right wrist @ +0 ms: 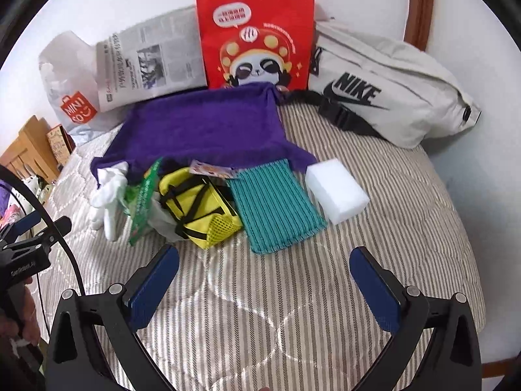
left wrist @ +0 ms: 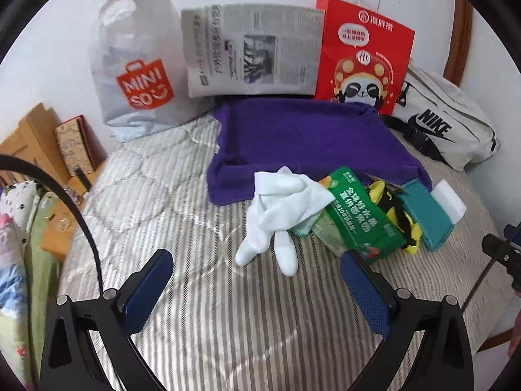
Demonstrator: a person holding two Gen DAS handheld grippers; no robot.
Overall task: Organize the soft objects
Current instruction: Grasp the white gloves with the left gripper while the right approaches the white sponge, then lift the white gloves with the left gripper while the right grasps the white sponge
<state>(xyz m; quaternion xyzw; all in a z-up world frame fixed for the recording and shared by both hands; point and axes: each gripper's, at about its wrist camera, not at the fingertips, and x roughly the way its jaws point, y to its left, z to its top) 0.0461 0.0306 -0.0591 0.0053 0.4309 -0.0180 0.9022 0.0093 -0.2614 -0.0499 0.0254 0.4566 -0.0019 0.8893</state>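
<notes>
We see the soft things lying in a loose row on the bed (right wrist: 325, 293), along the near edge of a spread purple towel (right wrist: 208, 123). From left to right there are white gloves (left wrist: 276, 208), a green printed packet (left wrist: 358, 218), a small yellow pouch with black straps (right wrist: 198, 208), a teal ribbed cloth (right wrist: 276, 205) and a white sponge block (right wrist: 337, 189). The gloves, packet and pouch overlap one another; the teal cloth lies just beside the pouch, and the sponge sits just right of the cloth, near it but seemingly apart.

Our left hand-held gripper (left wrist: 257, 286) hangs released over the striped cover just short of the gloves, with nothing between its blue pads. Our right hand-held gripper (right wrist: 263, 280) is likewise spread wide and empty, near the teal cloth.

Further back, against the wall, stand a white Miniso bag (left wrist: 136, 62), a newspaper (left wrist: 250, 49), a red paper bag (right wrist: 257, 32) and a pale Nike waist bag (right wrist: 390, 88).

We judge the task barely begun: nothing looks sorted or folded, and every item in the heap is left to be picked up and placed.
</notes>
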